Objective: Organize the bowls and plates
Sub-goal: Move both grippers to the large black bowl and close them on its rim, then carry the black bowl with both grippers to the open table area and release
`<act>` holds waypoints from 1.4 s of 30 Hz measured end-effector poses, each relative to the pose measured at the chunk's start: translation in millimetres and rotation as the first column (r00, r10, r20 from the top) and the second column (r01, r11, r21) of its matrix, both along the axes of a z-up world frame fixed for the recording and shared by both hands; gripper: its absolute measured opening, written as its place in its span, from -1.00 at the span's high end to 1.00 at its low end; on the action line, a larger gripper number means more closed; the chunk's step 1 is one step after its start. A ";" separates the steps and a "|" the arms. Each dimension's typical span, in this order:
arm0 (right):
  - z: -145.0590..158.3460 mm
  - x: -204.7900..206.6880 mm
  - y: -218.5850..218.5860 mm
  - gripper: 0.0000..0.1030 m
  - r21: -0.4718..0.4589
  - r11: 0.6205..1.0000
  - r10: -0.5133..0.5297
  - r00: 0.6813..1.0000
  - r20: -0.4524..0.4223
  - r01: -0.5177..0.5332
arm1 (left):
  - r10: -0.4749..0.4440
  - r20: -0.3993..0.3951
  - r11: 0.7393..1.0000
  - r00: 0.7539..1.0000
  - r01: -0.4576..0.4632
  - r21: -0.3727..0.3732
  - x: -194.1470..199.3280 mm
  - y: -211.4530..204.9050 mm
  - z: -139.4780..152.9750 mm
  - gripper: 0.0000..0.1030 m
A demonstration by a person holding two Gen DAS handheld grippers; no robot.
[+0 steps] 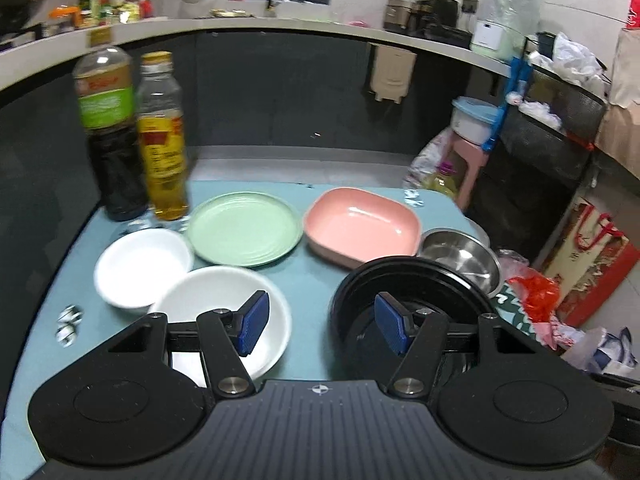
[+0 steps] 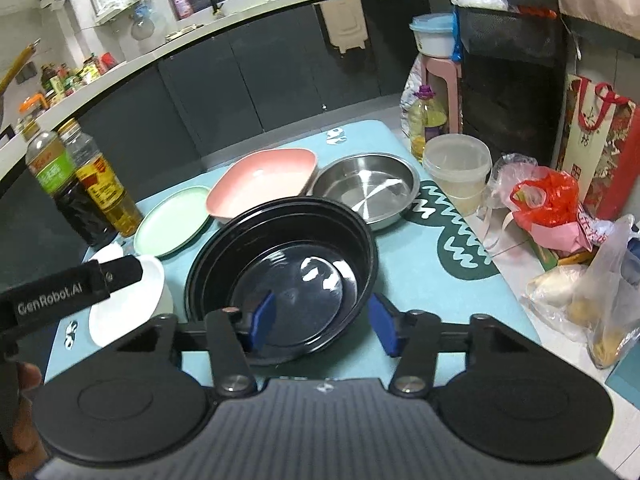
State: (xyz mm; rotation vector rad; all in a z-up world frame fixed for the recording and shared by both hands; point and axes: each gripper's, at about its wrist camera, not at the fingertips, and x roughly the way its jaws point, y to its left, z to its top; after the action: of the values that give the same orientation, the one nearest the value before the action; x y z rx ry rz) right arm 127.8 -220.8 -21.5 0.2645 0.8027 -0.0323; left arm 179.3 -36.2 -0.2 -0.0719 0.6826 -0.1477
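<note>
On a light blue table mat [image 1: 316, 280] lie a green plate [image 1: 244, 230], a pink rectangular bowl [image 1: 360, 226], a steel bowl [image 1: 464, 258], a black bowl [image 1: 404, 280] and two white bowls [image 1: 142, 266] [image 1: 208, 300]. My left gripper [image 1: 322, 328] is open and empty, hovering between the nearer white bowl and the black bowl. My right gripper [image 2: 326, 324] is open, its jaws straddling the near rim of the black bowl [image 2: 288, 272]. The green plate [image 2: 172, 222], pink bowl [image 2: 264, 184] and steel bowl [image 2: 368, 186] lie beyond it.
Two sauce bottles [image 1: 116, 136] [image 1: 164, 136] stand at the table's back left. A plastic tub [image 2: 458, 168], an oil jug [image 2: 426, 120] and plastic bags [image 2: 548, 200] crowd the right side. Dark cabinets and a counter lie behind. The left gripper's body [image 2: 60, 296] shows at the left.
</note>
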 end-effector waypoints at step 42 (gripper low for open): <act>-12.7 14.1 -24.2 0.79 0.051 0.997 -0.046 0.998 -0.045 0.049 | -0.069 -0.150 0.996 0.986 0.076 0.043 35.9 -30.1 -30.9 0.69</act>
State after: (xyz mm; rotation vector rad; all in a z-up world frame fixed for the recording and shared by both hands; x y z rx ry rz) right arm 141.9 -245.0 -34.2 0.3335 0.8413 -0.0621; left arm 215.3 -66.3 -31.1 -0.0111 0.8380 -0.1971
